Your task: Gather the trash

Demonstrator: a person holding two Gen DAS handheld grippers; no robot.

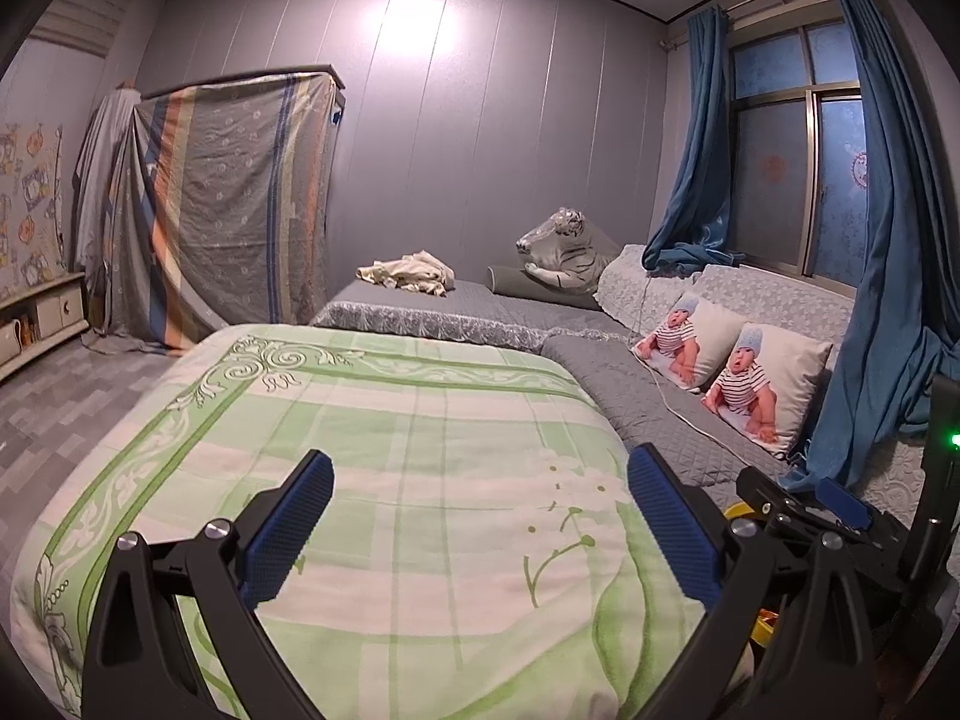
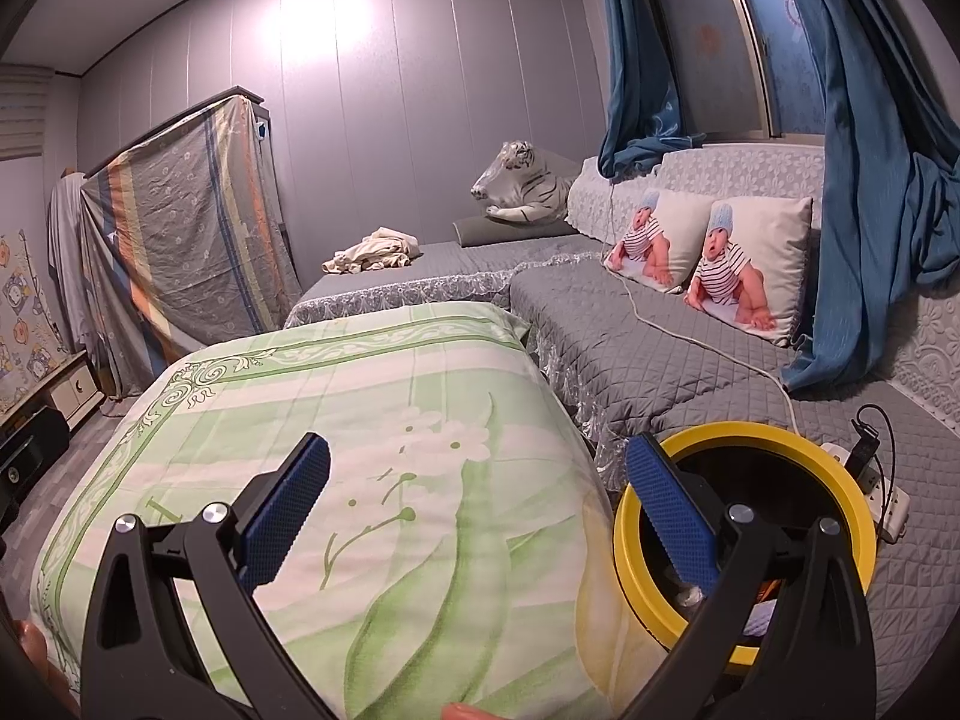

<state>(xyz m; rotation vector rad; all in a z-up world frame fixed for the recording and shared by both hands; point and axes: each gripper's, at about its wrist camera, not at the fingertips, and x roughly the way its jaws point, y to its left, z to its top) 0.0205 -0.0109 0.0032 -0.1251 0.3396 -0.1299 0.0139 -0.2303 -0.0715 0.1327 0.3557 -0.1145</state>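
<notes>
Jaws of both tools stand spread wide with nothing between them: the left gripper [image 1: 480, 516] hangs over the green-and-white floral quilt [image 1: 384, 456], and the right gripper [image 2: 477, 510] straddles that quilt's edge and the round yellow-rimmed bin [image 2: 840, 480], which stands on the grey quilted mat [image 2: 630, 354] just beside the quilt. The bin's mouth faces up and slightly toward the camera, its axis near upright; inside it is dark, with only small unclear scraps showing. No loose trash shows on the quilt. The likeliest piece is the crumpled cream cloth or paper heap [image 1: 408, 273], well apart on the far grey mat; whether it is trash I cannot tell. It lies as a low heap, longer side to side. To do the step well, I judge the hands should search first, then come down on a high fold.
</notes>
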